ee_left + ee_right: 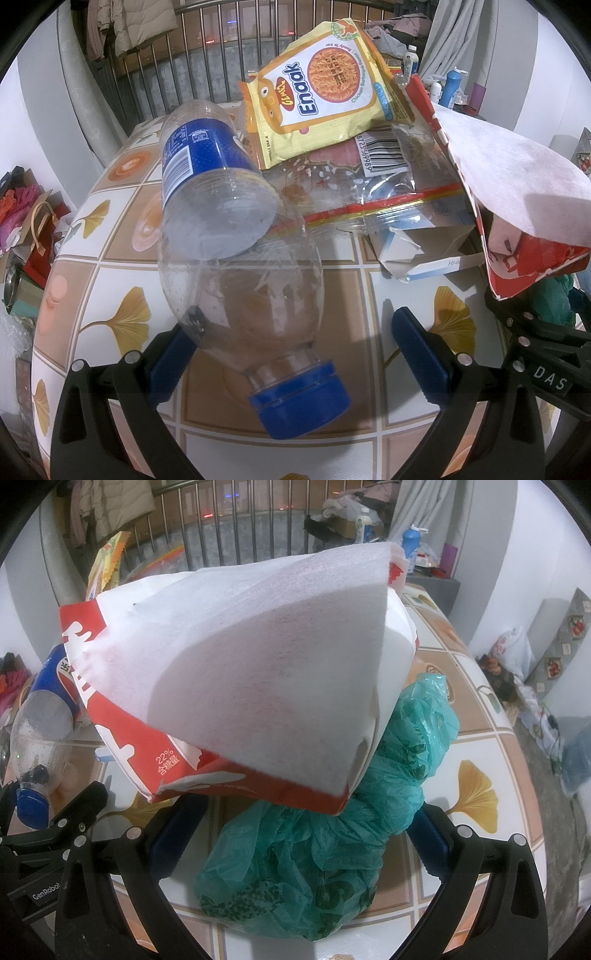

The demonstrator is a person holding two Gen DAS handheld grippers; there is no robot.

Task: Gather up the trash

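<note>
Your table (229, 439), tiled with ginkgo leaves, carries the whole heap of trash, none of it collected yet as far as these views show.

The biggest piece is the red-and-white carton (236, 672), torn open and tilted; it leans over the crumpled green plastic bag (314, 867). Your right gripper (295, 834) has its fingers spread wide on either side of that bag, closed on nothing. If you squeeze here you may pinch only loose film, and the carton resting above could slide off towards the table edge.

Next comes the clear plastic bottle (236, 258) with the blue label, lying with its blue cap (299, 400) towards you. Your left gripper (295, 350) is likewise released: the left finger sits against or just beside the bottle's shoulder, the right one stands well clear. The bottle is round, smooth and looks empty, so an off-centre close would likely squirt it sideways or set it rolling. It also looks bent in the middle, so it may buckle under a hard grip.

The yellow noodle packet (325, 92) rests on the clear wrapper (369, 177) behind the bottle, touching it; pulling the bottle out could drag both along. The torn blue-and-white box (424, 247) lies beside them under the carton's edge.
</note>
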